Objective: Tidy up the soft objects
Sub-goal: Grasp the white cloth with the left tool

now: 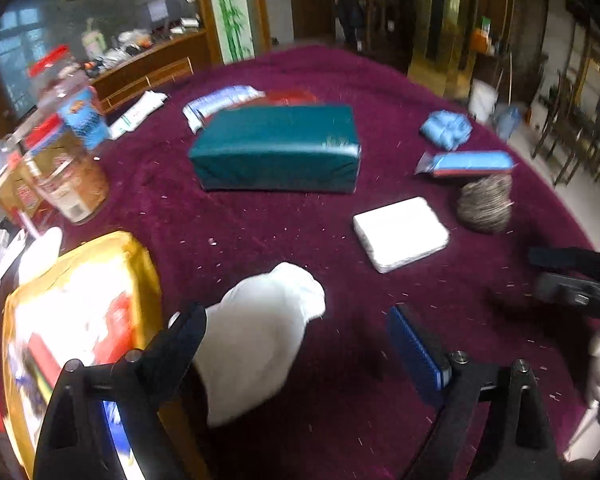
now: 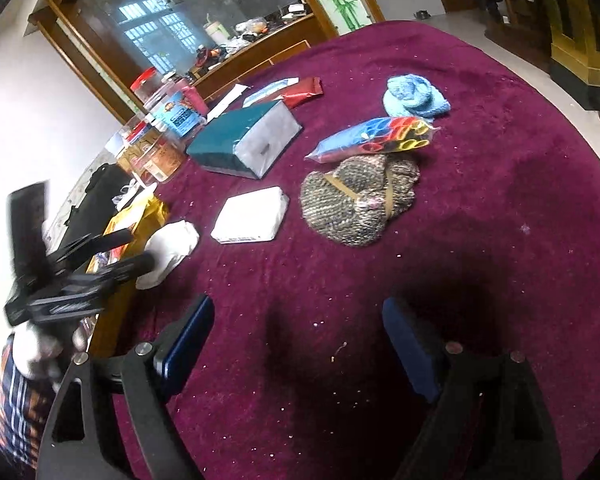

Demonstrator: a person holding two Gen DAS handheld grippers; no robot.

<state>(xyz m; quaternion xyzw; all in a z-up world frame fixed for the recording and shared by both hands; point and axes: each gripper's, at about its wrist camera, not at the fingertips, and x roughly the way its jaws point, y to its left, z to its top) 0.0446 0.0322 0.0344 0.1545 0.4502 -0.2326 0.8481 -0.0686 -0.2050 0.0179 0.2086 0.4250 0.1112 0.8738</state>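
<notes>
Covering nearly everything you see is the round surface (image 2: 480,240) under its plum-red velvety cloth, speckled with pale crumbs. Largest on it is the dark teal rectangular wrapped pack (image 1: 276,148), lying far from you near the middle. At your near left sits the yellow-gold glossy bag with red and white print (image 1: 80,320), hanging at the surface's left edge. Far left stand the clear plastic jars with red lids (image 1: 60,136), clustered together. Right of the middle lies the brown-grey knitted bundle tied with a band (image 2: 360,200), and just beyond it the clear packet of bright coloured pieces (image 2: 376,136), touching its far side. Farther still rests the light blue knitted bundle (image 2: 414,96), apart from the packet. Between the teal pack and the brown bundle lies the white flat rectangular pack (image 2: 252,216). The white soft cloth lump (image 1: 260,336) sits just right of the gold bag.

Your left gripper (image 1: 300,340) stands wide open and grips nothing; the white lump lies between its fingers, against the left one and clear of the blue-padded right one. Your right gripper (image 2: 296,344) is also spread wide, with only bare cloth between its fingers.
</notes>
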